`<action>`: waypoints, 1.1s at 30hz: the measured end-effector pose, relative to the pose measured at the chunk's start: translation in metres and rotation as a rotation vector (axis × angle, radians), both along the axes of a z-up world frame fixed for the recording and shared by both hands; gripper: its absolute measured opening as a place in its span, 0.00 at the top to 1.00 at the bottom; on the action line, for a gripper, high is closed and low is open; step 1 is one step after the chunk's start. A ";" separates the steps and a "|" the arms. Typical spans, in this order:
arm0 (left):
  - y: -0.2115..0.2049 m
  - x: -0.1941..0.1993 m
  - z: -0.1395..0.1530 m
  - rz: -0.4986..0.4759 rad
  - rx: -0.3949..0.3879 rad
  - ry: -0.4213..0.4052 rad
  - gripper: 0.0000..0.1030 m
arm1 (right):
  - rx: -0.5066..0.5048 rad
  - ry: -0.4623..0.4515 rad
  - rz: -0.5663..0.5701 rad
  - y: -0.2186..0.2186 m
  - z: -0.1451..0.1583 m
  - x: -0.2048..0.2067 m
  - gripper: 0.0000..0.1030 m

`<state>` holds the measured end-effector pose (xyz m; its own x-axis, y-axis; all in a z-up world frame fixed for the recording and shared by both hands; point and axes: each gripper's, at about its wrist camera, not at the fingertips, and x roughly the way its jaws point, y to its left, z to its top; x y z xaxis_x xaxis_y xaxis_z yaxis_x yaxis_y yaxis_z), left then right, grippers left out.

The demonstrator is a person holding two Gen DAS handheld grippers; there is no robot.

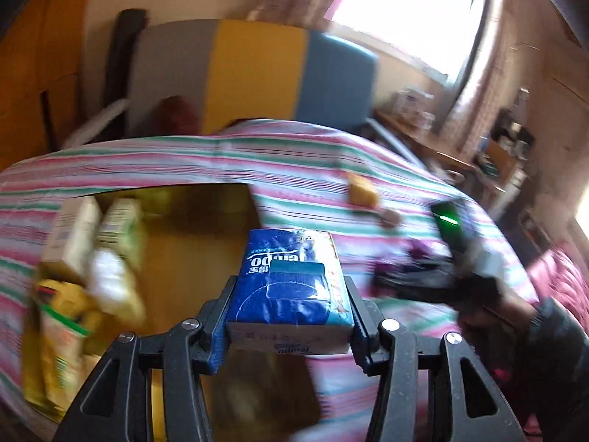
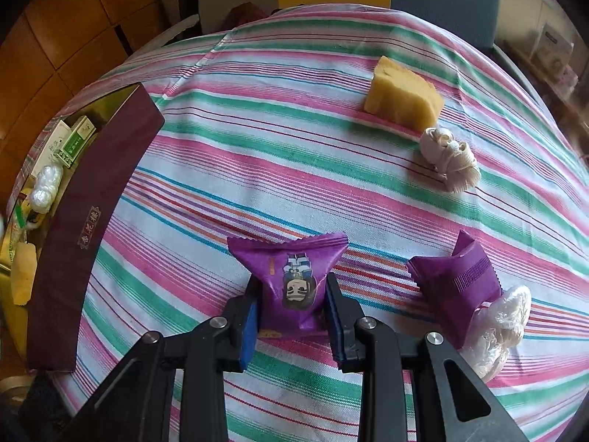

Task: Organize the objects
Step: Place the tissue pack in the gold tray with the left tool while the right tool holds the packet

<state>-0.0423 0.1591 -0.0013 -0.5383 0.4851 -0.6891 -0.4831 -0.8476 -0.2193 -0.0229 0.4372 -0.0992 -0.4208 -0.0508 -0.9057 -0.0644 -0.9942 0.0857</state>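
My left gripper [image 1: 289, 313] is shut on a blue tissue pack [image 1: 291, 276] and holds it above the open gold-lined box [image 1: 198, 243], which holds small cartons [image 1: 77, 235] and packets. My right gripper [image 2: 291, 305] is shut on a purple snack packet [image 2: 291, 280] lying on the striped cloth. A second purple packet [image 2: 456, 280] lies to its right. The dark red box [image 2: 84, 221] sits at the left in the right wrist view. The right gripper also shows in the left wrist view [image 1: 423, 276].
A yellow sponge [image 2: 401, 99], a rolled beige cloth [image 2: 449, 158] and a white plastic-wrapped bundle [image 2: 497, 328] lie on the striped tablecloth [image 2: 294, 147]. A grey, yellow and blue chair [image 1: 254, 70] stands behind the table. A cluttered side shelf [image 1: 497, 154] is at the right.
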 end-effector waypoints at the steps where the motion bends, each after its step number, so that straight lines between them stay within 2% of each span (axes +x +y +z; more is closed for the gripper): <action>1: -0.006 -0.011 -0.002 0.017 -0.003 -0.014 0.49 | 0.002 -0.001 0.002 0.000 0.001 0.000 0.70; 8: -0.026 -0.088 -0.036 0.106 -0.100 -0.112 0.49 | 0.014 -0.005 0.009 -0.004 0.002 -0.001 0.70; 13: -0.028 -0.126 -0.053 0.168 -0.159 -0.130 0.49 | 0.016 -0.008 0.011 -0.002 -0.001 -0.005 0.70; 18: -0.021 -0.158 -0.075 0.182 -0.223 -0.150 0.49 | 0.022 -0.009 0.013 -0.006 -0.003 -0.011 0.69; 22: -0.025 -0.166 -0.085 0.193 -0.244 -0.156 0.48 | 0.022 -0.007 0.013 -0.003 -0.003 -0.009 0.69; 26: -0.032 -0.161 -0.080 0.202 -0.220 -0.170 0.35 | 0.025 -0.005 0.013 -0.002 -0.003 -0.010 0.69; 28: -0.033 -0.156 -0.073 0.201 -0.227 -0.141 0.32 | 0.029 -0.005 0.016 -0.002 -0.003 -0.011 0.69; 33: -0.043 -0.126 -0.046 0.198 -0.233 -0.056 0.32 | 0.038 -0.002 0.019 -0.001 -0.004 -0.013 0.69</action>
